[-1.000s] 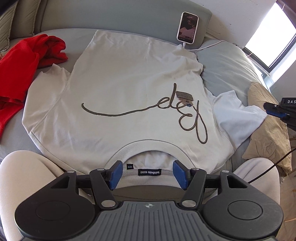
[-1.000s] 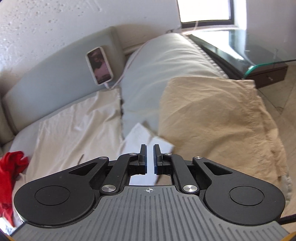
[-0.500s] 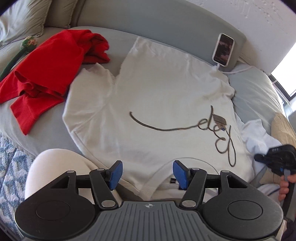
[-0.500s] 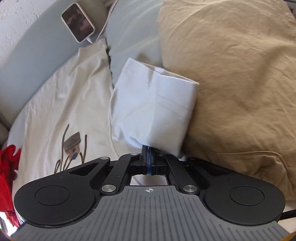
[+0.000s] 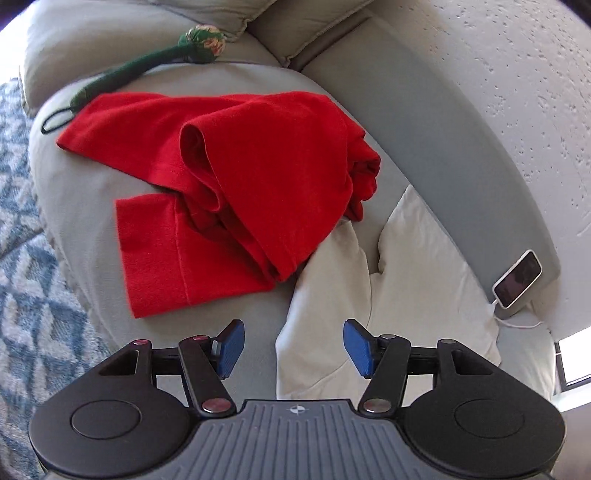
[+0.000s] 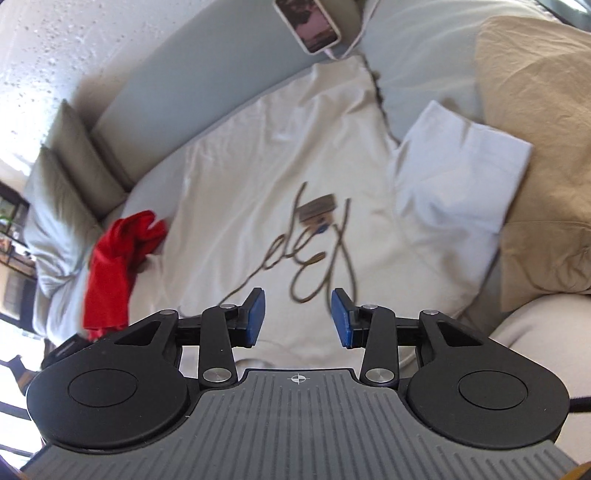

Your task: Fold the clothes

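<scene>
A cream T-shirt [image 6: 266, 177] with brown script lettering lies spread flat on the grey sofa, its right sleeve [image 6: 461, 173] lying against a tan pillow. My right gripper [image 6: 297, 317] is open and empty above the shirt's lower chest. In the left wrist view only the shirt's left sleeve [image 5: 332, 280] and side show. My left gripper [image 5: 293, 347] is open and empty just above that sleeve's edge. A crumpled red garment [image 5: 236, 184] lies to the left of the shirt and overlaps its sleeve; it also shows in the right wrist view [image 6: 118, 258].
A phone [image 5: 517, 278] on a white cable leans on the sofa back [image 5: 424, 122]; it also shows in the right wrist view [image 6: 308, 22]. A tan pillow [image 6: 535, 129] lies right of the shirt. A green stuffed toy [image 5: 155, 62] lies behind the red garment. A blue patterned rug [image 5: 22, 258] covers the floor at left.
My left gripper swung left from the collar to the left sleeve and red garment. My right gripper let go of the right sleeve, opened, and moved over the shirt's chest.
</scene>
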`<state>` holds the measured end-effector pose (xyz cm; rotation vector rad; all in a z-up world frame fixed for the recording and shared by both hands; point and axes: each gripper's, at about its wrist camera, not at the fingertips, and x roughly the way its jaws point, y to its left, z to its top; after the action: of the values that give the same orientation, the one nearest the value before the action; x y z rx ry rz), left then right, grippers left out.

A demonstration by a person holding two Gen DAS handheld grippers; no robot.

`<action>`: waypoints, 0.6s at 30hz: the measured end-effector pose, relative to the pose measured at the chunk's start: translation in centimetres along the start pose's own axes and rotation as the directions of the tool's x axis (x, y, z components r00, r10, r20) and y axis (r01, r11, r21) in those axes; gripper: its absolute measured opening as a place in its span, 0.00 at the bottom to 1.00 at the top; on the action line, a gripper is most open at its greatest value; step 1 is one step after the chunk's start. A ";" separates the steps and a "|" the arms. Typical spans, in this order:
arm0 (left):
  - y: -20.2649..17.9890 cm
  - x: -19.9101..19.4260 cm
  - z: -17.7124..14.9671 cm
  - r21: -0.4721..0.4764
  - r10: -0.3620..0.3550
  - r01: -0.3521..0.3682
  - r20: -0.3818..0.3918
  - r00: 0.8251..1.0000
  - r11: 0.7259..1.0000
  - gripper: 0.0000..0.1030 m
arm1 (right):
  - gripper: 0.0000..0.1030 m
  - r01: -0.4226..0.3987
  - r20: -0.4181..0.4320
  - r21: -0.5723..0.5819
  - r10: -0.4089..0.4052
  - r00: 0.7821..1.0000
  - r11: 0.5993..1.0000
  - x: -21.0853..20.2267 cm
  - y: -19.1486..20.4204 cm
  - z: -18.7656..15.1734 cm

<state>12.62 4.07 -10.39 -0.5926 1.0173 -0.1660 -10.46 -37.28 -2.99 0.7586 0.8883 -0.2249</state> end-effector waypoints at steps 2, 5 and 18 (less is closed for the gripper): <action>-0.2 1.9 0.9 -0.007 0.017 -0.017 -0.009 1.000 1.000 0.54 | 0.41 -0.019 -0.008 -0.038 0.019 1.000 0.999 -0.1 1.3 -0.3; -1.9 3.9 2.0 0.045 0.036 -0.036 0.012 0.999 0.998 0.46 | 0.41 -0.048 -0.022 -0.095 0.046 0.999 0.994 -0.3 3.3 -0.7; -17.3 5.8 -10.0 0.794 0.133 -0.503 0.489 0.862 0.342 0.03 | 0.41 -0.072 -0.077 -0.149 0.061 0.995 0.986 -0.2 4.6 -1.9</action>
<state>9.71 -16.56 -9.30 0.6270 0.5245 -0.2225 -9.61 -32.73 -1.24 0.6569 0.9357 -0.0705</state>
